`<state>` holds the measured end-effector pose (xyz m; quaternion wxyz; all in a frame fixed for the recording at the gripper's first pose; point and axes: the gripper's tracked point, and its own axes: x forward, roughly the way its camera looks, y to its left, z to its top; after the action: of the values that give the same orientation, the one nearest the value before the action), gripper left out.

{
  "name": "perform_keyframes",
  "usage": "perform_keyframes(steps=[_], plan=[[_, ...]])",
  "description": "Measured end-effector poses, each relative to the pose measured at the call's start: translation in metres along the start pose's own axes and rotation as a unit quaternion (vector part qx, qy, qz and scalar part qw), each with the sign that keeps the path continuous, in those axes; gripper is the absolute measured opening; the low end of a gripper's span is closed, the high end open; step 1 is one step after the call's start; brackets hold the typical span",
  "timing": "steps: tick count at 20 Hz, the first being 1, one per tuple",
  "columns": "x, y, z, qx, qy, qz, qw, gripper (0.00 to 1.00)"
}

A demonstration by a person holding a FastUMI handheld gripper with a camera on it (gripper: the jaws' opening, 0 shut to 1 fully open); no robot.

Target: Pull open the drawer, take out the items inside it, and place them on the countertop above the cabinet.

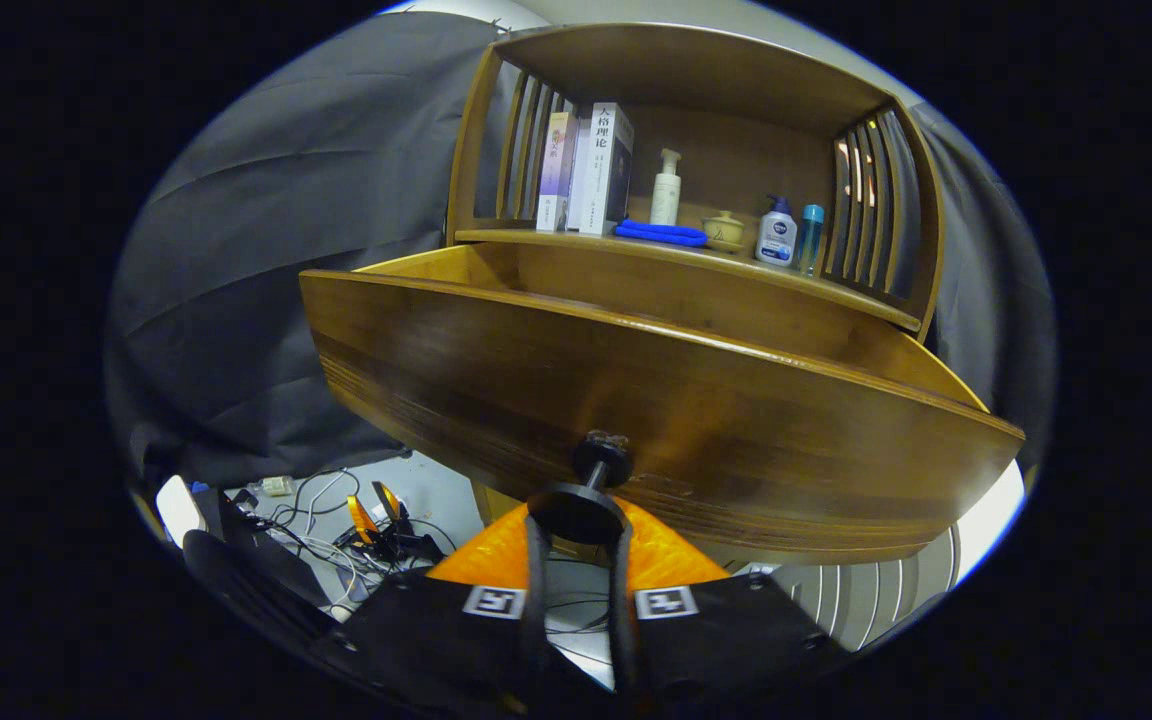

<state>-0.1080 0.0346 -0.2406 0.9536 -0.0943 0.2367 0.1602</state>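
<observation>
The gripper (577, 515) is clamped on the drawer's knob (600, 462). The drawer (636, 400) extends straight ahead, its interior lying beyond and above the front panel.

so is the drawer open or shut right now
Open: the drawer juts out from under the countertop, with the gripper shut on its knob.
</observation>
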Motion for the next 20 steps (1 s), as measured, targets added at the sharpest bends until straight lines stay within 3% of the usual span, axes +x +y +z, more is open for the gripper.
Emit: perform_keyframes(steps=[2, 7, 14, 17, 20], plan=[[-0.007, 0.003, 0.004, 0.013, -0.009, 0.009, 1.0, 0.43], [-0.036, -0.008, 0.038, 0.011, -0.046, 0.01, 0.999, 1.0], [-0.061, -0.035, 0.073, 0.093, -0.026, 0.031, 0.995, 1.0], [-0.066, -0.059, 0.103, 0.029, -0.063, -0.006, 0.998, 0.99], [-0.066, -0.061, 0.127, -0.001, -0.088, -0.012, 0.996, 0.98]])
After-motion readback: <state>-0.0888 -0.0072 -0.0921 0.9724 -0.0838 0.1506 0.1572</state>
